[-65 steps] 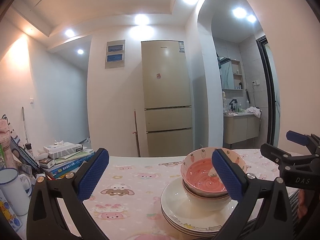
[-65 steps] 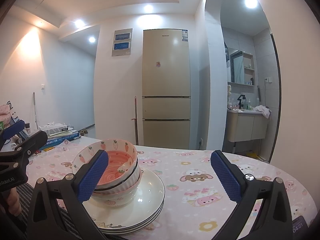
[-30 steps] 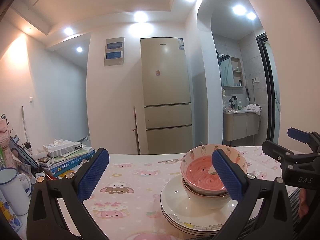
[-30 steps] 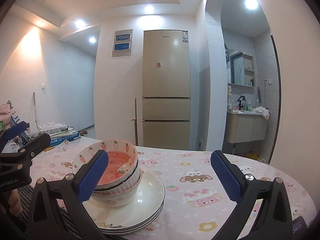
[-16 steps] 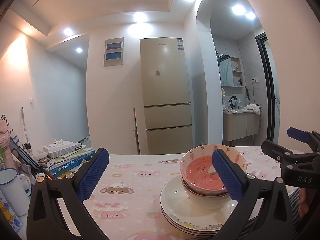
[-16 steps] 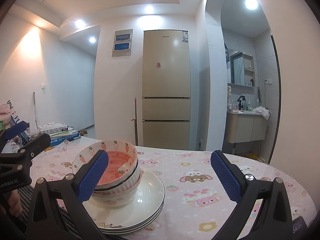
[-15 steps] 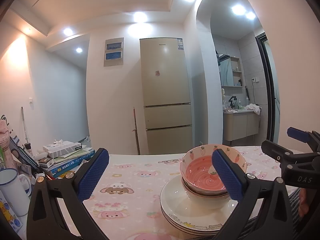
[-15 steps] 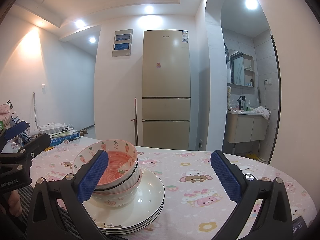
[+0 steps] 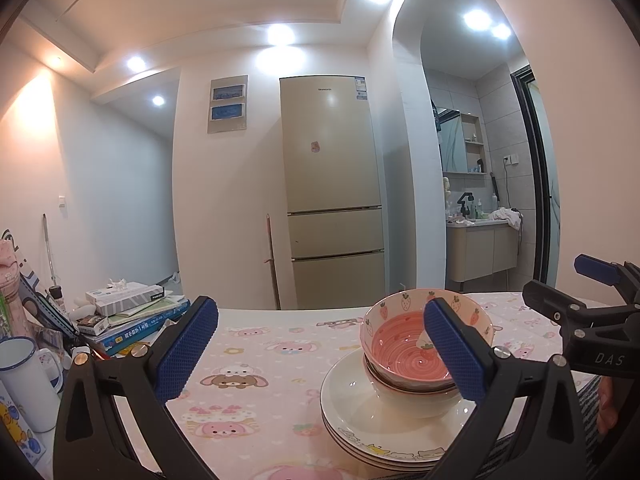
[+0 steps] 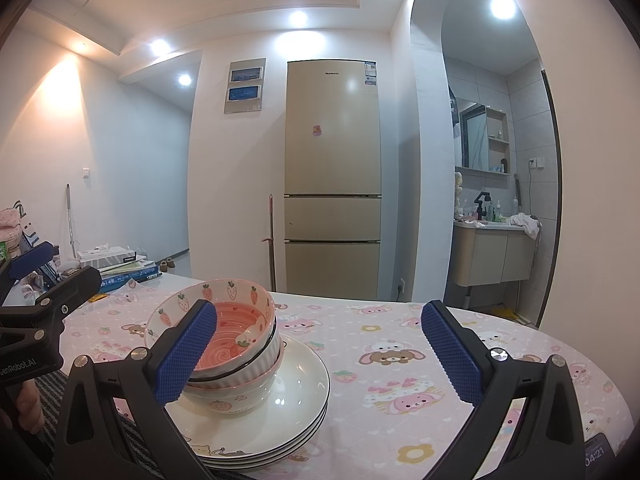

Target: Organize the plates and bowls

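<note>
Both hand-held grippers hover wide apart over the counter, holding nothing, with the stacked dishes between them.

Nearest, the left hand-held gripper (image 9: 318, 344) has its blue pads spread wide and empty, and the right hand-held gripper (image 10: 318, 346) is spread the same way, also empty. Just beyond them, a stack of cream plates (image 10: 296, 412) sits on the counter (image 10: 400, 360), which wears a pink cartoon-animal cloth. On the plates rest nested bowls; the top one is a strawberry-print bowl (image 10: 224, 320) with a pink swirled inside, tilted slightly. To the left, an enamel mug (image 9: 24, 380) stands near a pile of books (image 9: 136, 320). Farther back stands a beige refrigerator (image 9: 332, 208), and to its right an arched opening shows a bathroom vanity (image 9: 480, 252).
</note>
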`<state>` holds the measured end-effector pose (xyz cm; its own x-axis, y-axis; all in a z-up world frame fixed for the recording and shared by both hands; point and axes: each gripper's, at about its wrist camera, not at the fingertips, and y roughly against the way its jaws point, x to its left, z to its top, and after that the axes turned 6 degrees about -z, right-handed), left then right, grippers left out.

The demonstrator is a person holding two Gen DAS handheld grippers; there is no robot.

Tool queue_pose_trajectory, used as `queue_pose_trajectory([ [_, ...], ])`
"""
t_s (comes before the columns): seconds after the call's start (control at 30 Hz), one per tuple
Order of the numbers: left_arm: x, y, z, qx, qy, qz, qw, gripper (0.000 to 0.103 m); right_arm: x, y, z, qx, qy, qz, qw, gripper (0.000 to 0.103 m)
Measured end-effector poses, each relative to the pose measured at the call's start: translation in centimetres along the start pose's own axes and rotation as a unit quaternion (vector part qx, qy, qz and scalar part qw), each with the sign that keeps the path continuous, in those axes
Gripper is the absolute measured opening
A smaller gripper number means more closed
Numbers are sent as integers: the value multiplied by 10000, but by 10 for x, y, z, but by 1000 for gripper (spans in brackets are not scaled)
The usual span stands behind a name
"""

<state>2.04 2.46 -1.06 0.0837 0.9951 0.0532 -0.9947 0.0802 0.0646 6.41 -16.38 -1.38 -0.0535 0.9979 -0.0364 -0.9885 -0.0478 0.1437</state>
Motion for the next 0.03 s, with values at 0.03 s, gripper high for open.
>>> queue_pose_trajectory([
  [0.03, 0, 0, 0, 0, -1, 1, 10000, 103, 0, 0, 0, -1, 0, 0, 10000, 103],
])
